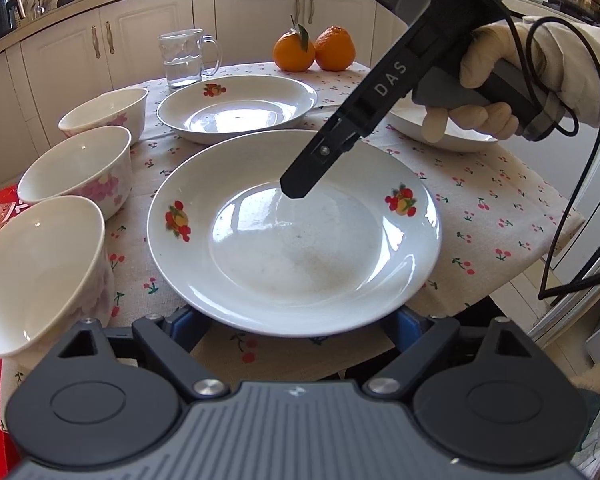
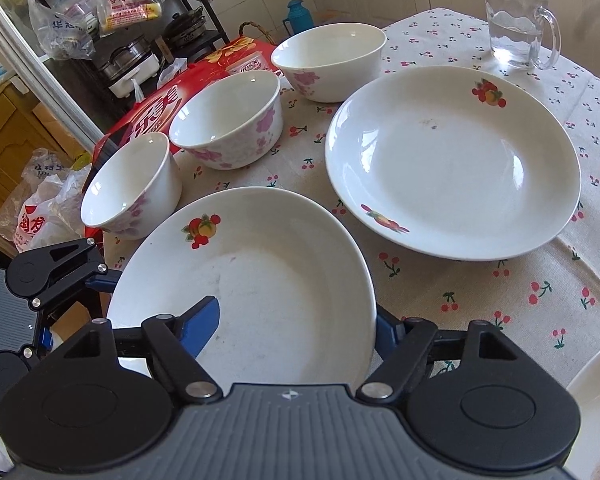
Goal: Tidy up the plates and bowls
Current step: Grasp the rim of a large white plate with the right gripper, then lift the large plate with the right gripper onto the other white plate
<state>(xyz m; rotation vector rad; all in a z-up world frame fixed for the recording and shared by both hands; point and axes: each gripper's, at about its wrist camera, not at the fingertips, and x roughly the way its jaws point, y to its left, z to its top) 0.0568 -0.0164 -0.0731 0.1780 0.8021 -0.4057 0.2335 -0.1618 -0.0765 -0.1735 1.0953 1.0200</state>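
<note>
While the right hand-held gripper (image 2: 296, 332) straddles the near plate's (image 2: 260, 272) rim at the bench (image 2: 480, 292) edge, unclenched like the left hand-held gripper (image 1: 296, 328), stacking it onto the far plate (image 2: 452, 160) first needs a firm pinch.

Both views are lit brightly by daylight. In the left wrist view, window-shaped glare is thrown across the near plate (image 1: 294, 236) and the far plate (image 1: 238, 106), and a soft shadow of the right gripper (image 1: 296, 190) is cast into the near plate's well. In the right wrist view, highlights are seen on the bowls (image 2: 226, 120) and the glass mug (image 2: 518, 24). Strong fisheye curvature is shown throughout; corners are vignetted black. Focus is held sharp at centre, slightly softened toward the edges.
</note>
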